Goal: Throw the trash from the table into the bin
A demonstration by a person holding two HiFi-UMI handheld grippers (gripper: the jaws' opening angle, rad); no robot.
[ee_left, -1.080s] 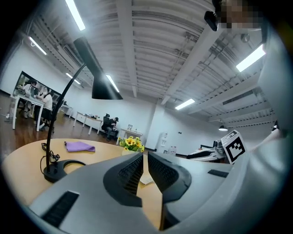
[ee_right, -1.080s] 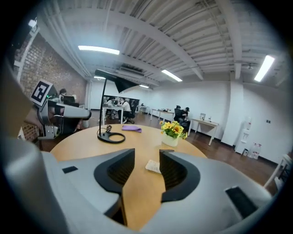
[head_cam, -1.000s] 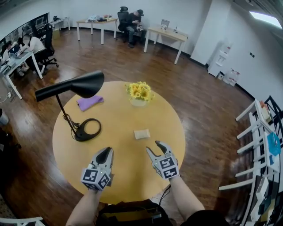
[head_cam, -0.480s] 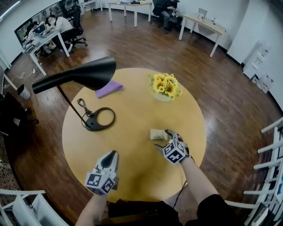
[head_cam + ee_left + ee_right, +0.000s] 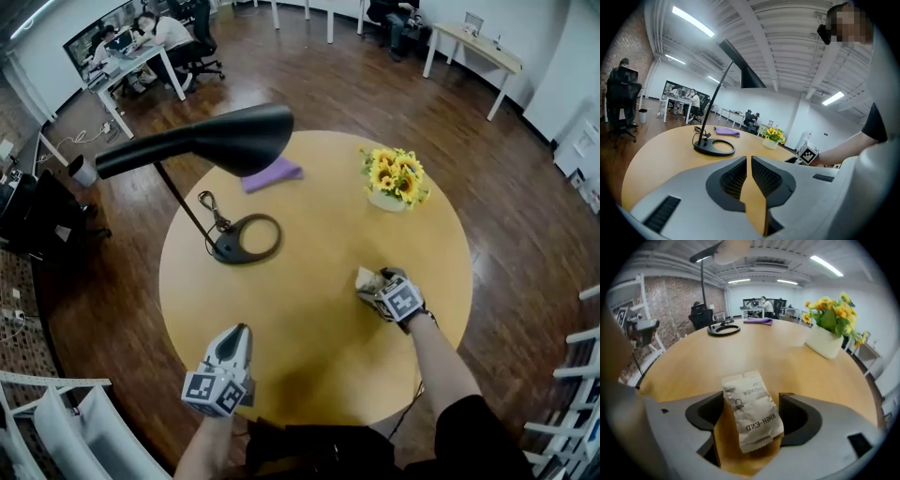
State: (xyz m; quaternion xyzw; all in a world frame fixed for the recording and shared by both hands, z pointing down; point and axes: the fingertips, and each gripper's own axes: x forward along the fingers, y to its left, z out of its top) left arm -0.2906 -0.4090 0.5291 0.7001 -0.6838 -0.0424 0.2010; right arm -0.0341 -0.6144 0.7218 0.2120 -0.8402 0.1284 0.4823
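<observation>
The trash is a small crumpled paper packet (image 5: 752, 411) lying flat on the round wooden table (image 5: 281, 309). In the head view the packet (image 5: 367, 277) peeks out from under my right gripper (image 5: 378, 284). My right gripper (image 5: 752, 401) points steeply down with a jaw on each side of the packet. Its jaws are opening, and the pads stand clear of the paper. My left gripper (image 5: 234, 334) hovers near the table's front edge. In its own view the left gripper (image 5: 749, 158) has its jaws together with nothing between them. No bin shows in any view.
A black desk lamp (image 5: 234, 141) arches over the table's left half, with its ring base (image 5: 246, 239) and cord there. A purple cloth (image 5: 272, 173) lies at the far side. A white pot of yellow flowers (image 5: 396, 178) stands at the far right. Desks and seated people are beyond.
My right gripper has gone forward and down onto the packet, and its jaws have widened around it. My left gripper has shifted a little and stays shut.
</observation>
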